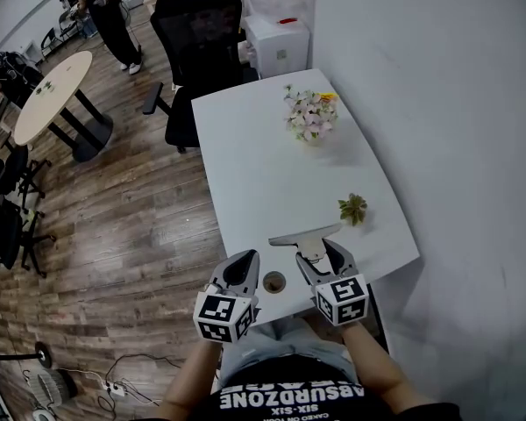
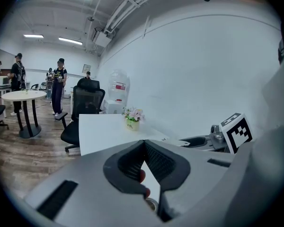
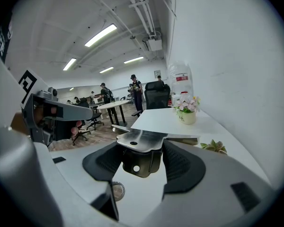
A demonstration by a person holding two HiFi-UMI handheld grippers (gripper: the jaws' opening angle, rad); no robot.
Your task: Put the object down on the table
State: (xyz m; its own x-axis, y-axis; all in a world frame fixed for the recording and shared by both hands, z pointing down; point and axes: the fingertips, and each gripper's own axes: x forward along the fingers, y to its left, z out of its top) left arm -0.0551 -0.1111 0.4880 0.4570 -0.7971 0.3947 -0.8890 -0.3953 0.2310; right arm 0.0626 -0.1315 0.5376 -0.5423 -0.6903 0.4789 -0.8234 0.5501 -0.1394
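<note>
Right tongs (image 1: pixel 319 254) pinching a metal bracket (image 1: pixel 303 235) at the bench (image 1: pixel 254 182) edge.
Left tongs (image 1: pixel 244 265) pressed together, left of the bracket; flower pot (image 1: pixel 311 117) beyond it; shirt (image 1: pixel 294 397) reads "ABSURDZONE SIX-SIX".

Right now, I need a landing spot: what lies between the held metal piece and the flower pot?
Only bare table, seen in the head view, between the metal piece and flower pot; the small green plant sits aside, nearer the wall.
</note>
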